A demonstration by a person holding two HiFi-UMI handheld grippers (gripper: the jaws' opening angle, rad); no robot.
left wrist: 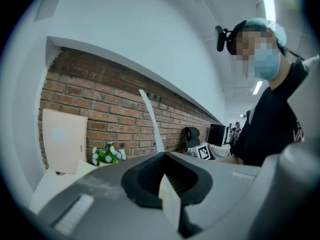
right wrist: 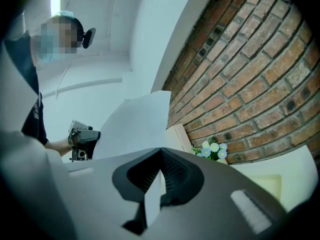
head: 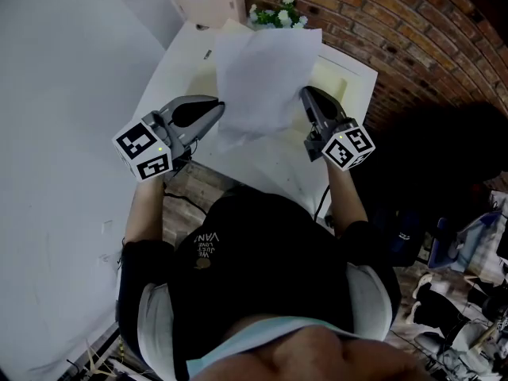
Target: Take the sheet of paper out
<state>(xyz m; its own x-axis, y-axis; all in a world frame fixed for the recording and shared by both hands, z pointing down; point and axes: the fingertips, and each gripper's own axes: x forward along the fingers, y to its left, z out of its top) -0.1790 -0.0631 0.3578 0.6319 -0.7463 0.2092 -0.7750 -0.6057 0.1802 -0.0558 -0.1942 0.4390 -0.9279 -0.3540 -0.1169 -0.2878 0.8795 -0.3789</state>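
Paper (head: 266, 70) spans between left tool (head: 214, 115) and right tool (head: 306, 100), each pinching a side edge, held above the desk (head: 270, 163), long axis running ahead of both.

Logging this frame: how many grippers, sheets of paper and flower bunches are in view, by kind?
grippers: 2, the left gripper and the right gripper, each shut on the sheet of paper
sheet of paper: 1
flower bunch: 1
Total: 4
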